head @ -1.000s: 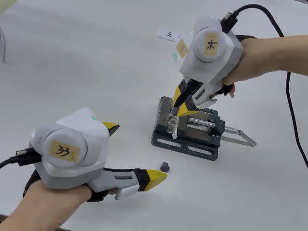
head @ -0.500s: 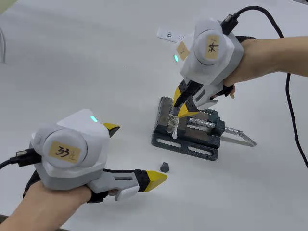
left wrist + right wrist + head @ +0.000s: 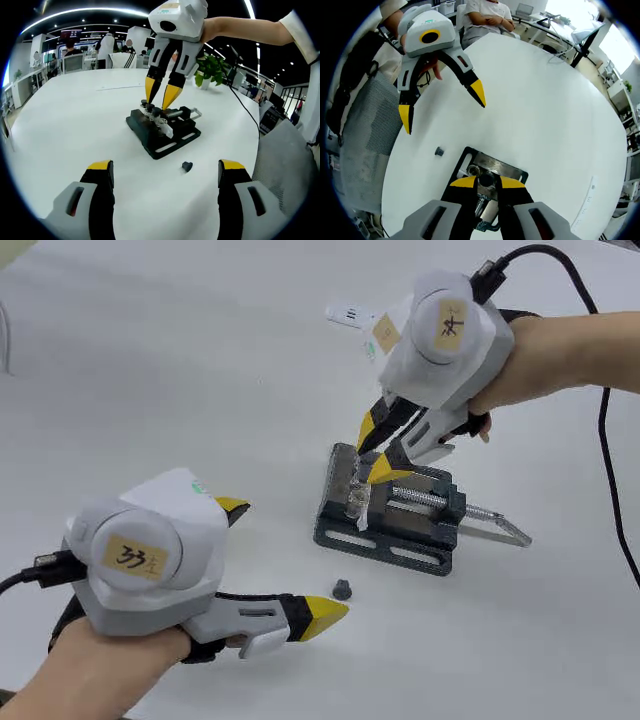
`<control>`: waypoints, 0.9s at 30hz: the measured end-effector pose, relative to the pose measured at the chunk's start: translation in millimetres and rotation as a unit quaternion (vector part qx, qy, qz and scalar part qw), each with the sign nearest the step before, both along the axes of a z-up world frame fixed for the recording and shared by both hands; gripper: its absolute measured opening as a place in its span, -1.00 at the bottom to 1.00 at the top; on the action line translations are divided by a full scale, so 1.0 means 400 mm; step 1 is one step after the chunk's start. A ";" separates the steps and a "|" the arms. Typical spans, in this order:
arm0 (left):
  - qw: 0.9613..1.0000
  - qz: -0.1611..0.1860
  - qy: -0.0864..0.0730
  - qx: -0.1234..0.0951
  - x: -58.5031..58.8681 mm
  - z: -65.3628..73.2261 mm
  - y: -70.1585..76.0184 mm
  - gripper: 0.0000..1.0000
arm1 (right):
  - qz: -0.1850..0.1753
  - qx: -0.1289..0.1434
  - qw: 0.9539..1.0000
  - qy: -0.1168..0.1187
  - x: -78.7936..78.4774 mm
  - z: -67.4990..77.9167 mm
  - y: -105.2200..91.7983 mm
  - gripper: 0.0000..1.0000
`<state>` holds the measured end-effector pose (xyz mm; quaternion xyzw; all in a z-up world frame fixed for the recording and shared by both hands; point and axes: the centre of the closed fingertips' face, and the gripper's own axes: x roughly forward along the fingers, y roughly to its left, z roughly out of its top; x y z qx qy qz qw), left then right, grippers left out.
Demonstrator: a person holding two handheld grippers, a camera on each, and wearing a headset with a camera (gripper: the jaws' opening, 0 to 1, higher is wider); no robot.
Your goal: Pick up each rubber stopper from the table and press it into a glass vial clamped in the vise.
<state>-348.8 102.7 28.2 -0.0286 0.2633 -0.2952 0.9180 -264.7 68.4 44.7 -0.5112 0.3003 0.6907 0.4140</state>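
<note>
A black vise (image 3: 420,530) stands on the white table and clamps a clear glass vial (image 3: 355,502). My right gripper (image 3: 376,451) hangs just above the vial, its jaws a little apart with nothing between them. In the right gripper view a dark stopper (image 3: 486,178) sits in the vial's mouth between the yellow fingertips (image 3: 465,182). One loose dark rubber stopper (image 3: 342,589) lies on the table in front of the vise. My left gripper (image 3: 278,558) is open wide, low at the near left, its lower tip close to that stopper (image 3: 187,166).
The vise's screw handle (image 3: 495,520) sticks out to the right. A white labelled strip (image 3: 350,312) lies behind the right gripper. A black cable (image 3: 600,440) trails along the right. People, chairs and a plant (image 3: 212,67) stand beyond the table.
My right gripper has lifted a little, up and away from the vial top. The left gripper and the loose stopper have stayed put.
</note>
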 end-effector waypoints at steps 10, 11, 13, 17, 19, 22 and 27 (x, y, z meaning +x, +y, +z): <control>1.000 0.002 -0.005 0.003 0.010 0.005 0.018 0.70 | -0.013 -0.002 1.000 0.001 -0.001 0.004 -0.005 -0.92; 1.000 0.004 -0.004 0.003 0.013 0.004 0.024 0.70 | -0.016 -0.004 1.000 0.001 0.000 0.002 -0.006 -0.95; 1.000 0.007 -0.004 0.003 0.015 0.004 0.032 0.70 | -0.019 -0.005 1.000 0.001 0.000 0.002 -0.009 -0.95; 1.000 0.012 -0.003 0.005 0.014 0.003 0.039 0.70 | -0.022 -0.005 1.000 0.002 0.004 -0.007 -0.011 -0.97; 1.000 0.014 -0.002 0.005 0.014 0.002 0.044 0.70 | -0.024 -0.003 1.000 0.004 0.002 -0.008 -0.009 -0.98; 1.000 0.015 -0.001 0.004 0.013 0.002 0.042 0.70 | -0.025 -0.002 1.000 0.003 0.003 -0.009 -0.008 -1.00; 1.000 0.015 0.001 0.003 0.012 -0.006 0.040 0.70 | -0.025 -0.005 1.000 0.003 0.001 -0.016 -0.010 -0.99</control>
